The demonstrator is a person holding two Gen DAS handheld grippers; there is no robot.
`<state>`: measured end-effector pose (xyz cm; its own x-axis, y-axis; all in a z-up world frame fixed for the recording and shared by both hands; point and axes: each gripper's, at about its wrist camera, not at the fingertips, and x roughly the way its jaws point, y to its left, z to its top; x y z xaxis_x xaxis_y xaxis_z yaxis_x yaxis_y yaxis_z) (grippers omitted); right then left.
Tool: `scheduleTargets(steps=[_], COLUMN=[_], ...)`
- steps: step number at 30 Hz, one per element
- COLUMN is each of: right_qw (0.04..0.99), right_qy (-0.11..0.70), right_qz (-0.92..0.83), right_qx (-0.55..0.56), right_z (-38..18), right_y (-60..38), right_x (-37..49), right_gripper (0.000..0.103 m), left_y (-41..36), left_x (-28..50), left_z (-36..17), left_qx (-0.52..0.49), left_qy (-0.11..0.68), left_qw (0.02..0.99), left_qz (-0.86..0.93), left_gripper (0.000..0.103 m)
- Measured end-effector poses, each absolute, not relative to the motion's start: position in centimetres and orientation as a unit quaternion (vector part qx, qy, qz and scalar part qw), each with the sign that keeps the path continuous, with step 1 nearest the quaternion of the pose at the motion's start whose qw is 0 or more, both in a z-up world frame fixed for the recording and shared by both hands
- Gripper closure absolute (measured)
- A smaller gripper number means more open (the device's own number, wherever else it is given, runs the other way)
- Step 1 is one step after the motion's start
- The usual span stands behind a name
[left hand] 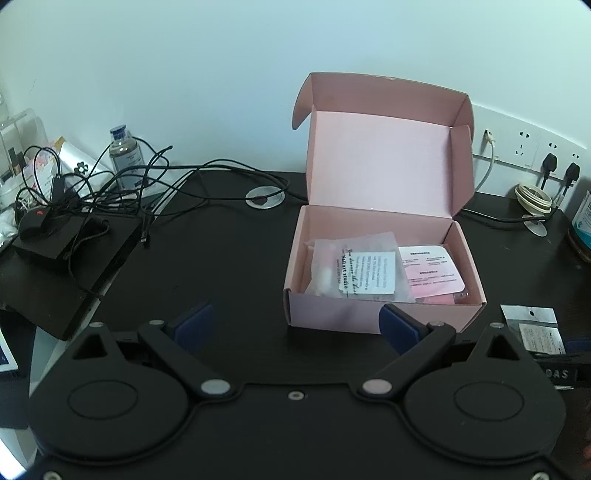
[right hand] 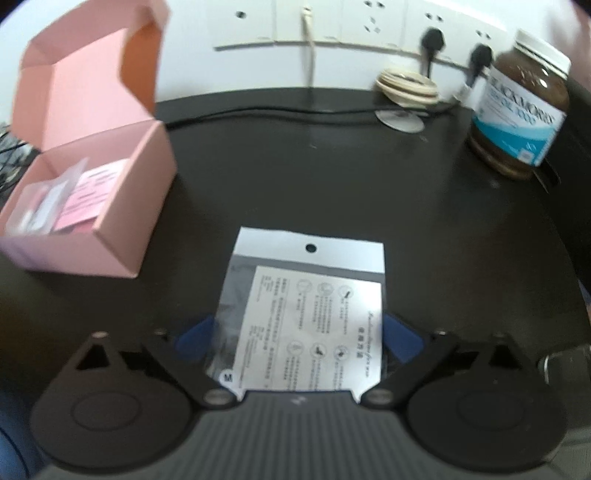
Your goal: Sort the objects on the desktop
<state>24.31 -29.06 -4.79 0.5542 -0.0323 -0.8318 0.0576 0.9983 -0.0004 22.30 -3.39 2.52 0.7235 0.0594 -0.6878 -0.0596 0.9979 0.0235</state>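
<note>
Through the left wrist camera we saw the left gripper (left hand: 295,325) with its blue pads spread wide and nothing between them, angled down toward the black desk (left hand: 221,258); just ahead of its right pad stood the pink box (left hand: 384,310), lid flapped up against the wall, with frosted packets (left hand: 354,273) and a pink card (left hand: 432,273) lying inside; only this view gave us the far left of that gripper, where a tangle of black cables (left hand: 122,184) ran over a black device (left hand: 70,251) and a small bottle (left hand: 125,151) stood behind them; at the right edge a corner of the clear sachet (left hand: 535,328) showed on the desk.

The right wrist camera was blurred, yet it alone showed us that sachet (right hand: 303,314) in full: a clear bag with a white header, a punched hole and a printed instruction sheet, lying flat on the desk between the pads of the right gripper (right hand: 299,336); those jaws stood wide, the pads flanking the sachet's edges; whether they touched it we could not tell; the gripper pointed steeply down at the bag.

Ahead and left of it sat the pink box (right hand: 122,229); ahead and right stood a brown supplement jar (right hand: 521,107) with a white cap, seen only in part from the left; straight ahead, by the wall sockets (right hand: 369,26), lay a coiled cream cable (right hand: 406,86).
</note>
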Motion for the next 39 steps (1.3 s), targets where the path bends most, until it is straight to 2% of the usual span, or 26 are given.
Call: scheduleTargets(steps=[2,5,15,27,39], right_qw=[0.885,0.886,0.902,0.9,0.917], right_qy=[0.466,0.463,0.431,0.436,0.396], right_qz=[-0.016,0.003,0.027,0.019,0.04], right_qx=[0.012,0.013,0.027,0.015,-0.001], right_z=[-4.8,-4.7,-3.5,-3.2,0.2], right_y=[-29.5,-30.2,-30.6,-30.4,-27.9], right_x=[24.0,23.3,21.6,21.3,20.5], right_gripper=[0.021,0.022,0.023,0.022,0.022], left_y=[-3.4,-3.6,-4.9,-4.9,-3.1], left_x=[22.4,22.4,22.2,21.5,20.8], left_z=[2.4,2.3,2.3,2.5,2.6], left_qx=[-0.002,-0.004,0.013,0.026,0.016], left_qy=[0.374,0.376,0.377,0.381,0.394], left_qw=[0.927,0.926,0.926,0.924,0.919], left_qz=[0.032,0.029,0.016,-0.004,-0.016], left_gripper=[0.006,0.006,0.006,0.005,0.005])
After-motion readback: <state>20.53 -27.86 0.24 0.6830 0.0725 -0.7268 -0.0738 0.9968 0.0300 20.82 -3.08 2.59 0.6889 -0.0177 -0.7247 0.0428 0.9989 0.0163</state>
